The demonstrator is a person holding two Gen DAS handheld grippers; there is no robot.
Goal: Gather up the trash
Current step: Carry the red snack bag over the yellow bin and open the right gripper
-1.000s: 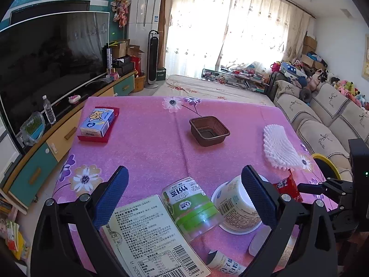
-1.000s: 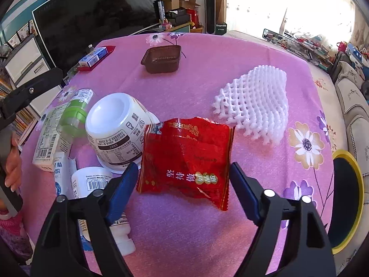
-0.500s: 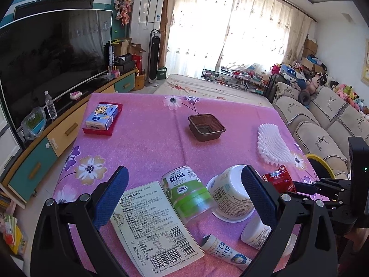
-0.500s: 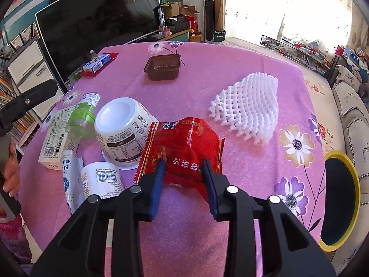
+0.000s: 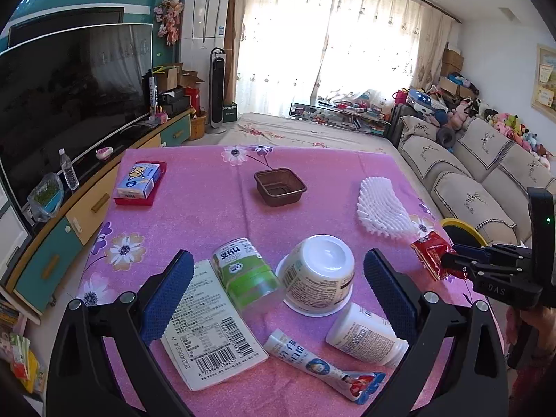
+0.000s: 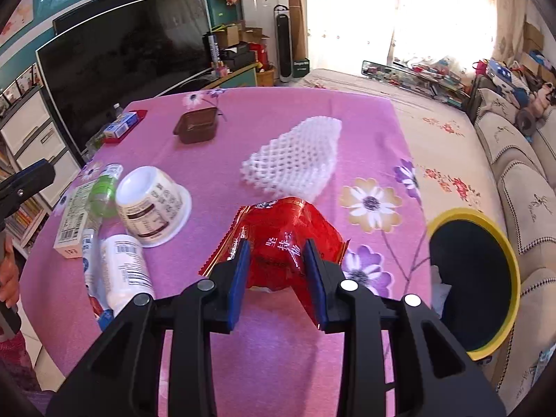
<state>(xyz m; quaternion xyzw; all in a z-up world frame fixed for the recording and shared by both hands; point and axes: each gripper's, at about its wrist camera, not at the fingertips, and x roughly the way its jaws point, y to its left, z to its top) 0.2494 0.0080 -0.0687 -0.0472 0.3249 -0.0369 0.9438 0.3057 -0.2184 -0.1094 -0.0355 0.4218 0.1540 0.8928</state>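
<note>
My right gripper (image 6: 277,247) is shut on a red snack wrapper (image 6: 283,229) and holds it lifted above the pink table (image 6: 278,125); it shows at the right of the left wrist view (image 5: 431,255). A yellow-rimmed trash bin (image 6: 476,278) stands off the table's right edge. My left gripper (image 5: 276,274) is open above a white upturned cup (image 5: 318,271), a green-labelled bottle (image 5: 243,267), a flat carton (image 5: 208,326), a white bottle (image 5: 365,335) and a tube (image 5: 319,365).
A white foam fruit net (image 6: 295,156), a brown plastic tray (image 6: 197,127) and a blue box on a red tray (image 5: 139,182) lie farther back. A TV cabinet (image 5: 52,243) runs along the left, a sofa (image 5: 486,173) along the right.
My right gripper closed on the red wrapper and lifted it, swinging right toward the bin. My left gripper pulled back and rose a little, staying open.
</note>
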